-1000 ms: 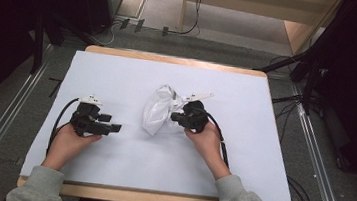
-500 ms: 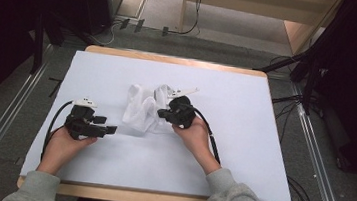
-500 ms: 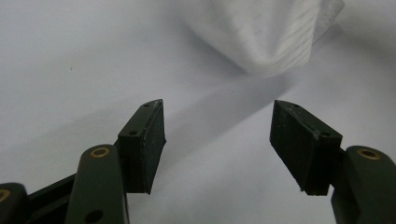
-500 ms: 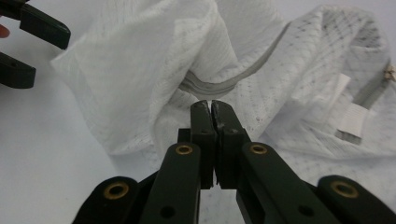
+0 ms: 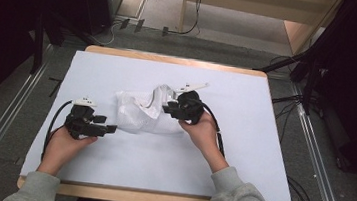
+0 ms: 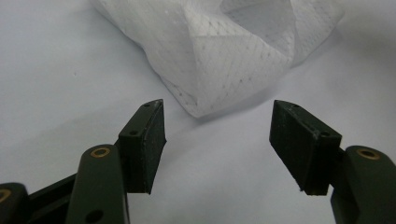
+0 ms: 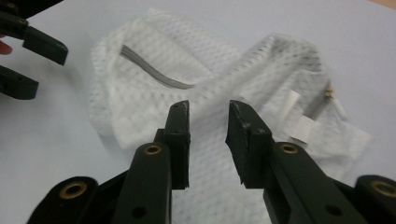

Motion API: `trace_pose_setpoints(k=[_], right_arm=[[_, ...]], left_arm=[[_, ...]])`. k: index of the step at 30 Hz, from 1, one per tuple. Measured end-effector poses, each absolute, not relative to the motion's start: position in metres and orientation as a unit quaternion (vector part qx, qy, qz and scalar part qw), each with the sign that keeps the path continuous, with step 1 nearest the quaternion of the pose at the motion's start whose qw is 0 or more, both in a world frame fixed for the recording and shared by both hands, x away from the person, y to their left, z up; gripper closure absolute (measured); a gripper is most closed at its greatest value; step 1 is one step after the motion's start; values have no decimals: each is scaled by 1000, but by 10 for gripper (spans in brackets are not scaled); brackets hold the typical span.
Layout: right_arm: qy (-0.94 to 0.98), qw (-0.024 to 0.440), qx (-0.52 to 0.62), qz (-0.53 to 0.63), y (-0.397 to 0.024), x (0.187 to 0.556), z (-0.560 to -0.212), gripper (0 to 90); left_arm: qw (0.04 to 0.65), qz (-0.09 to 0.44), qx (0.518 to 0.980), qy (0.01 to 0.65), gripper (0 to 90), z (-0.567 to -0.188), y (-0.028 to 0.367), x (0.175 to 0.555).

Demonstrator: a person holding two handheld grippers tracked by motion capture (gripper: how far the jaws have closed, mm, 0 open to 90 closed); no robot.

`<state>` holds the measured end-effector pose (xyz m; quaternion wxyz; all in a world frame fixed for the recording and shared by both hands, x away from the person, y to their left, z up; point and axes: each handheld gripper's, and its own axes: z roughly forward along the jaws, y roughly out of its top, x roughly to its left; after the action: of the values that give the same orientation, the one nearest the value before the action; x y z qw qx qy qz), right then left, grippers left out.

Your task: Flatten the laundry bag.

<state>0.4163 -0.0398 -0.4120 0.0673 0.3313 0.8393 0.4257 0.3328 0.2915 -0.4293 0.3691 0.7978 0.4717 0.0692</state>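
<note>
High view shows a white mesh laundry bag (image 5: 141, 112) lying crumpled near the middle of the worktop (image 5: 241, 152), between the two tools. Just right of the bag, the right tool (image 5: 169, 107) has just been opening; its jaws stand a little apart above the mesh with nothing between them. Just left of the bag, the left tool (image 6: 217, 140) gapes wide and empty at a folded corner. Judged step: regrasping to spread the bag; next, pinch that corner.
</note>
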Motion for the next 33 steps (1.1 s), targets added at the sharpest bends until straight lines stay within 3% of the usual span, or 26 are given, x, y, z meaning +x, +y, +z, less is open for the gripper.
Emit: trace_pose_setpoints(k=[11, 18, 19, 24, 33], right_arm=[[835, 62, 351, 419, -53, 417, -417, 580], [842, 66, 332, 421, -41, 402, -411, 524], [844, 65, 326, 421, -38, 398, -410, 509], [846, 61, 311, 429, -29, 392, -407, 462], [859, 64, 297, 413, -9, 391, -416, 396]], left_arm=[[384, 78, 790, 472, 393, -416, 291, 357], [380, 71, 783, 488, 582, -408, 302, 380], [383, 62, 779, 492, 688, -408, 304, 387], [385, 52, 772, 502, 842, -413, 302, 408], [376, 36, 781, 497, 854, -432, 287, 427]])
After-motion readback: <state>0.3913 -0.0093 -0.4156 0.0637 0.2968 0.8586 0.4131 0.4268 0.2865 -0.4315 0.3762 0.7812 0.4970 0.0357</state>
